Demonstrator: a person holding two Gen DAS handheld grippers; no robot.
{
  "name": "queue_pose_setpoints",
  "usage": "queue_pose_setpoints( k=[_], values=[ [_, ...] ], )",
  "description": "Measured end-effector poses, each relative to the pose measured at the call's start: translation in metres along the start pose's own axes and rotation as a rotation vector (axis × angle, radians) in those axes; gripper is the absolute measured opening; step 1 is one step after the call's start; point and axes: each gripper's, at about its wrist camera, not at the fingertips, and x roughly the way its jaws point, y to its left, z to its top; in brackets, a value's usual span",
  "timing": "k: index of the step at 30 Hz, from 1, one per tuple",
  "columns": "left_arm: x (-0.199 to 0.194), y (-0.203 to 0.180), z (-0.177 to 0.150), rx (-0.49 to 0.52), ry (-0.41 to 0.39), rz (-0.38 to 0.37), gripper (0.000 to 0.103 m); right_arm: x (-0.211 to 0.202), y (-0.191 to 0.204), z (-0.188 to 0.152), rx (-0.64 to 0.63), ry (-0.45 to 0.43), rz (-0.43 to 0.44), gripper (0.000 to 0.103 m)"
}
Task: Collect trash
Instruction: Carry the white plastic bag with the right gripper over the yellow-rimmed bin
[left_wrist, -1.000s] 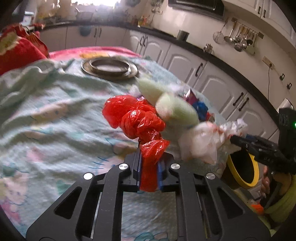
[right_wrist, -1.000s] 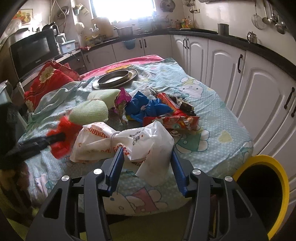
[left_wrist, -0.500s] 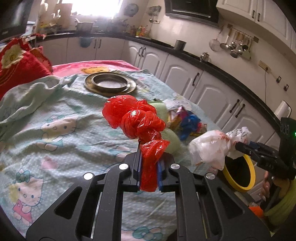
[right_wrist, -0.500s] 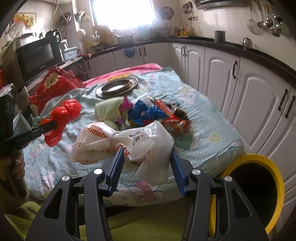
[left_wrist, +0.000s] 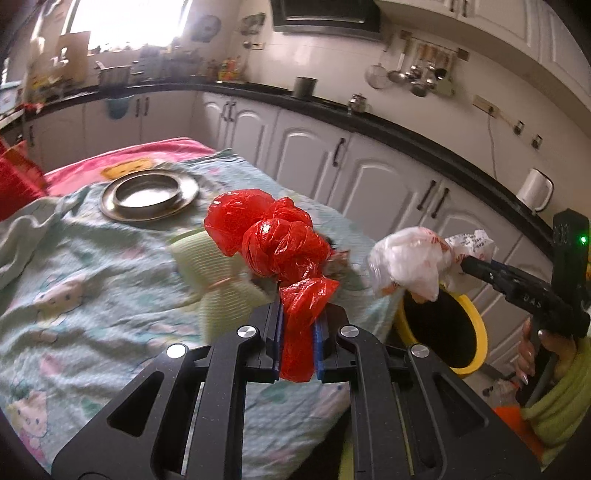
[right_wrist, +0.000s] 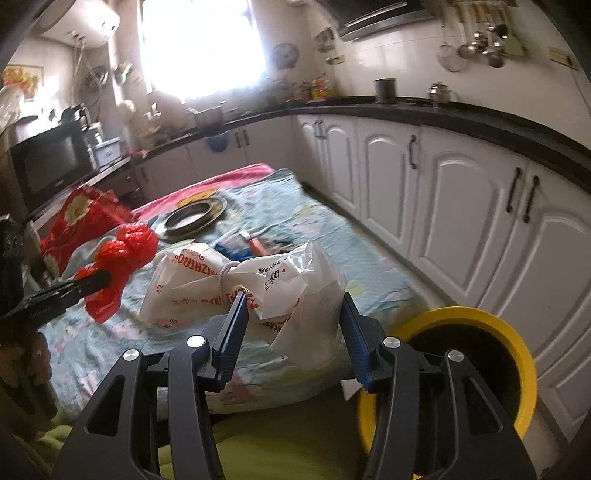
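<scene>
Left gripper (left_wrist: 297, 339) was clamped on the tail of a knotted red bag (left_wrist: 269, 236), blue pads pressed tight against the plastic, bag held up clear of the bed (left_wrist: 74, 277). Right gripper (right_wrist: 291, 332) gripped a crumpled white bag (right_wrist: 255, 288) with red print; its jaws stood partly apart with the bag bunched between the blue pads. In the left wrist view the white bag (left_wrist: 410, 258) hung directly above the near rim of a yellow bin (left_wrist: 476, 325), which stood on the floor at the bed's right edge, in front of the white cabinets (left_wrist: 369, 173). In the right wrist view the bin (right_wrist: 517, 354) sat at lower right, just right of the right finger, and the red bag (right_wrist: 122, 258) showed at left, held by the other gripper above the bedspread. More trash stayed on the bed: a pale green bundle (left_wrist: 207, 266) behind the red bag, and blue and red wrappers (right_wrist: 243, 243) past the white bag, blurred. A metal plate (left_wrist: 149, 194) lay at the far end of the bed, well apart from the trash. A red pillow (right_wrist: 81, 218) sat at the far left. A hand (left_wrist: 532, 347) with a green sleeve held the right gripper's handle.
</scene>
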Motion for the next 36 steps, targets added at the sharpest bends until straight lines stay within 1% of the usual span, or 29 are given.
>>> queue_pose_setpoints(
  k=[7,17,29,36],
  values=[
    [0.019,-0.032,0.005,0.054,0.016,-0.052,0.007,-0.016,-0.035,0.0,0.081,-0.039,-0.068,0.048],
    [0.04,-0.063,0.008,0.109,0.046,-0.103,0.007,-0.037,-0.079,-0.008,0.171,-0.085,-0.169,0.048],
    [0.063,-0.102,0.011,0.173,0.079,-0.167,0.007,-0.054,-0.118,-0.022,0.257,-0.094,-0.257,0.048],
    [0.077,-0.127,0.009,0.214,0.102,-0.202,0.008,-0.058,-0.135,-0.032,0.287,-0.075,-0.306,0.048]
  ],
)
